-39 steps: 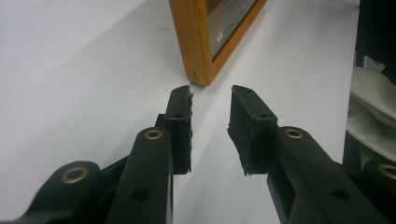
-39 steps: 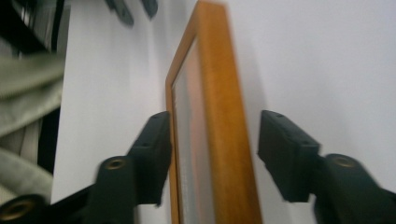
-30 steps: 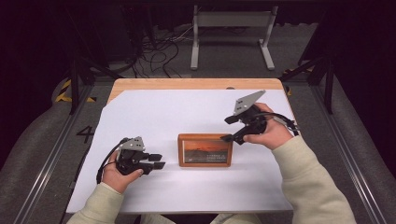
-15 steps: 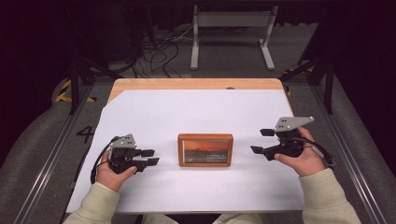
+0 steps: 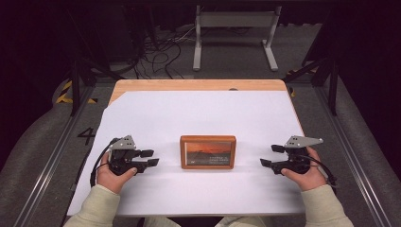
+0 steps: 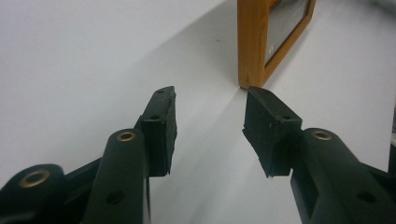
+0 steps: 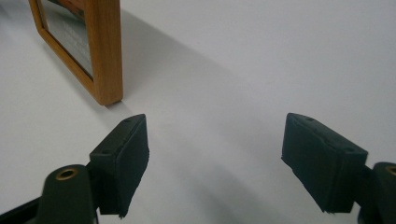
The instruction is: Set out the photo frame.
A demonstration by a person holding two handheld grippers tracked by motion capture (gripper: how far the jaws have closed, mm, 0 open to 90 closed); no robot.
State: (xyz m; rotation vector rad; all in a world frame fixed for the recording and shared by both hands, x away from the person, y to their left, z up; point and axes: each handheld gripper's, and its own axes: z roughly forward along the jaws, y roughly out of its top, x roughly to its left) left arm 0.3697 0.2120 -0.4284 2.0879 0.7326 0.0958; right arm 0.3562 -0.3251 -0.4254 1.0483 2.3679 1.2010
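A wooden picture frame [image 5: 208, 152] stands upright on the white table sheet [image 5: 203, 118], its picture facing the person. My left gripper [image 5: 150, 158] rests low on the sheet to the frame's left, jaws open and empty, pointing at the frame. In the left gripper view the frame's corner [image 6: 252, 44] stands just beyond the open left gripper [image 6: 210, 126]. My right gripper [image 5: 272, 155] sits to the frame's right, open wide and empty. The right gripper view has the frame [image 7: 103, 51] at upper left, past the open right gripper [image 7: 217, 161].
The sheet covers a wooden table whose far edge [image 5: 198, 85] is bare. Beyond it on the dark floor lie cables [image 5: 161, 47] and a grey metal stand [image 5: 236, 28]. Metal rails [image 5: 52, 156] run along both sides of the table.
The right gripper has come down from above the frame's right end to the sheet at the right, away from the frame. The left gripper has shifted slightly and stays open.
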